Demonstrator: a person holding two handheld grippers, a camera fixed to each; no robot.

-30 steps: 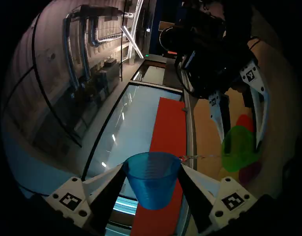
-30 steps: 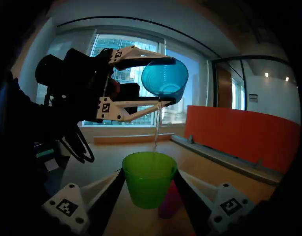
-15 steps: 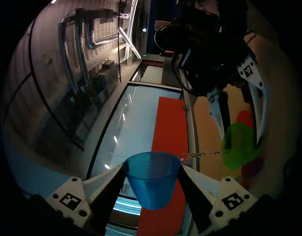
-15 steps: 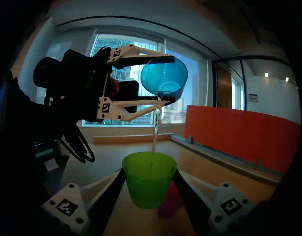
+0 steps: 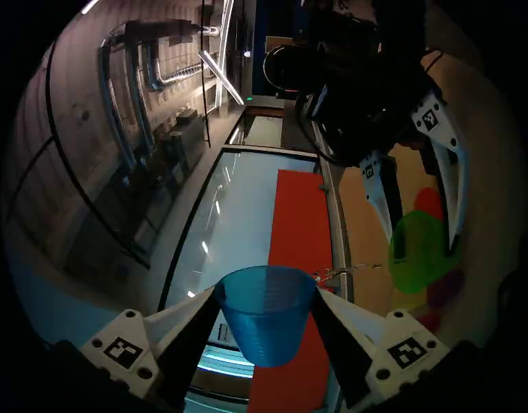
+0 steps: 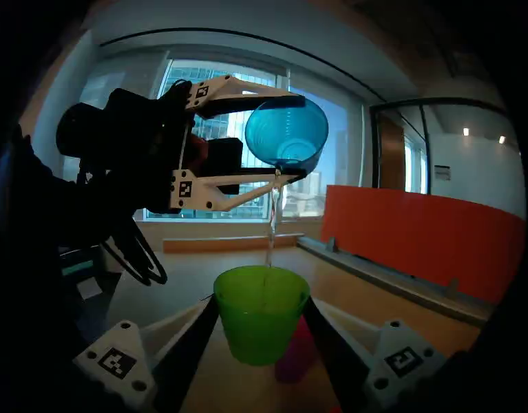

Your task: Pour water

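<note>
A thin stream of water [image 6: 272, 220] ran from the lip of the blue cup [image 6: 286, 134] down into the green cup [image 6: 261, 313]. In the right gripper view the blue cup lay tipped on its side, mouth turned toward the camera, above and slightly beyond the tips of the right gripper's own fingers. The left gripper [image 6: 301, 138] had it clamped, one finger pressed along the top of the cup wall and the other along the underside, so the fingers were parted only by the cup's width. In the left gripper view the same blue cup sat squarely between that gripper's two fingers, near their tips, with the water leaving its rim toward the right finger's side.

The green cup stood upright between the fingers of the right gripper [image 6: 261, 303], close to their tips, and both fingers pressed on its sides, apart by no more than the cup. The stream landed inside its open mouth.

Just behind the green cup, beside the right finger, a purple cup [image 6: 294, 351] stood on the wooden table [image 6: 195, 275]. Beyond the fingertips on that same side, a red partition [image 6: 429, 234] ran along the table's far edge. Past the left gripper, a large window [image 6: 215, 89] showed bright buildings outside.
</note>
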